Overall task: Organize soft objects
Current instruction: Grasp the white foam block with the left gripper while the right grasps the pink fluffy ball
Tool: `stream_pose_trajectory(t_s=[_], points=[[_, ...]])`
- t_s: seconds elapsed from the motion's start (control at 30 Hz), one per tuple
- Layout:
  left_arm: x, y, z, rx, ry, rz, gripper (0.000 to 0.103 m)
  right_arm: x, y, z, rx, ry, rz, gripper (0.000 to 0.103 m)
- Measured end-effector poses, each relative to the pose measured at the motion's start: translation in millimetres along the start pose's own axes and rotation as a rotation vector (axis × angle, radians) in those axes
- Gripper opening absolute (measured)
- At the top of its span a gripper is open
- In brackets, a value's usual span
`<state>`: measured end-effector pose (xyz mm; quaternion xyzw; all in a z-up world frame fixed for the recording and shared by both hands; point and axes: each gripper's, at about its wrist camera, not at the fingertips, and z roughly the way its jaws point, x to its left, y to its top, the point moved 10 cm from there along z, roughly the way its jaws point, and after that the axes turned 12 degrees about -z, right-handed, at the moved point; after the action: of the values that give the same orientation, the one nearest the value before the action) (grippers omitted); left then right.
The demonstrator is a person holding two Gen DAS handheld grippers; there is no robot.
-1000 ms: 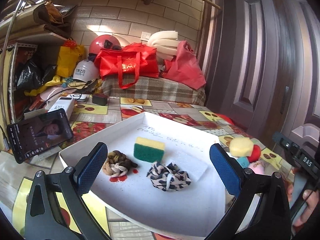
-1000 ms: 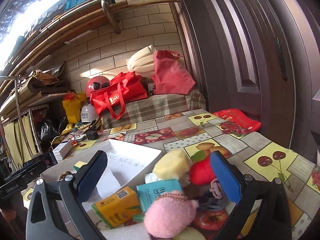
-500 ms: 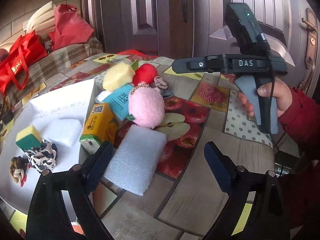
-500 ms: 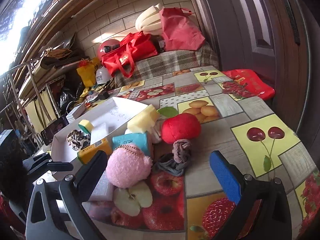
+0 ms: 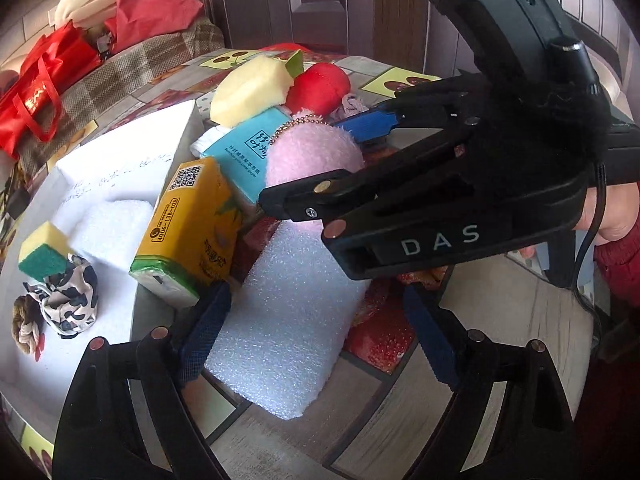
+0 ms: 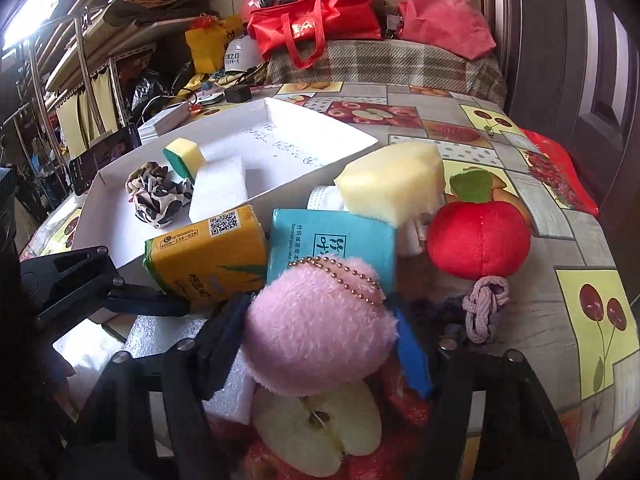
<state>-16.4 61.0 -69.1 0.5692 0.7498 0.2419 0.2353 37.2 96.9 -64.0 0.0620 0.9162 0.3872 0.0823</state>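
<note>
A white foam block (image 5: 288,320) lies on the table between the open fingers of my left gripper (image 5: 316,334). My right gripper (image 6: 320,336) has its fingers on both sides of a pink plush ball (image 6: 320,320), touching it; it also shows in the left wrist view (image 5: 312,160). A white tray (image 6: 320,128) holds a yellow-green sponge (image 6: 184,158), a patterned scrunchie (image 6: 158,196), a foam piece (image 6: 218,190) and a braided tie (image 5: 24,320). A yellow tissue pack (image 6: 208,256), blue tissue pack (image 6: 332,248), yellow sponge (image 6: 392,180), red plush apple (image 6: 480,236) and lilac hair tie (image 6: 486,304) lie beside the tray.
The table has a fruit-pattern cloth (image 6: 560,200). A phone (image 6: 104,160) stands left of the tray. Red bags (image 6: 316,24) and helmets sit on a plaid bench behind. A dark door (image 6: 580,60) is on the right.
My left gripper has moved down so the foam block lies between its fingers. My right gripper has moved in and narrowed around the pink plush ball.
</note>
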Motion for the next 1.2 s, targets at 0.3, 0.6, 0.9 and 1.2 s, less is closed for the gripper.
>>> stream_pose_trajectory(t_s=[0.3, 0.6, 0.9, 1.2], points=[[7.9, -0.2, -11.7, -0.049, 0.006, -0.023, 0.064, -23.7, 9.1, -43.0, -0.201, -0.061, 0.103, 0.062], [-6.5, 6.1, -41.2, -0.185, -0.013, 0.034, 0.063, -36.9, 13.4, -65.5, -0.292, -0.131, 0.145, 0.062], [23.6, 19.5, -120.4, -0.539, 0.031, -0.09, 0.064, -42.2, 20.4, -113.2, -0.482, -0.285, 0.117, 0.062], [49.2, 23.9, -125.3, -0.579, 0.082, -0.142, 0.064, -37.1, 23.5, -115.3, -0.497, -0.307, 0.084, 0.062]])
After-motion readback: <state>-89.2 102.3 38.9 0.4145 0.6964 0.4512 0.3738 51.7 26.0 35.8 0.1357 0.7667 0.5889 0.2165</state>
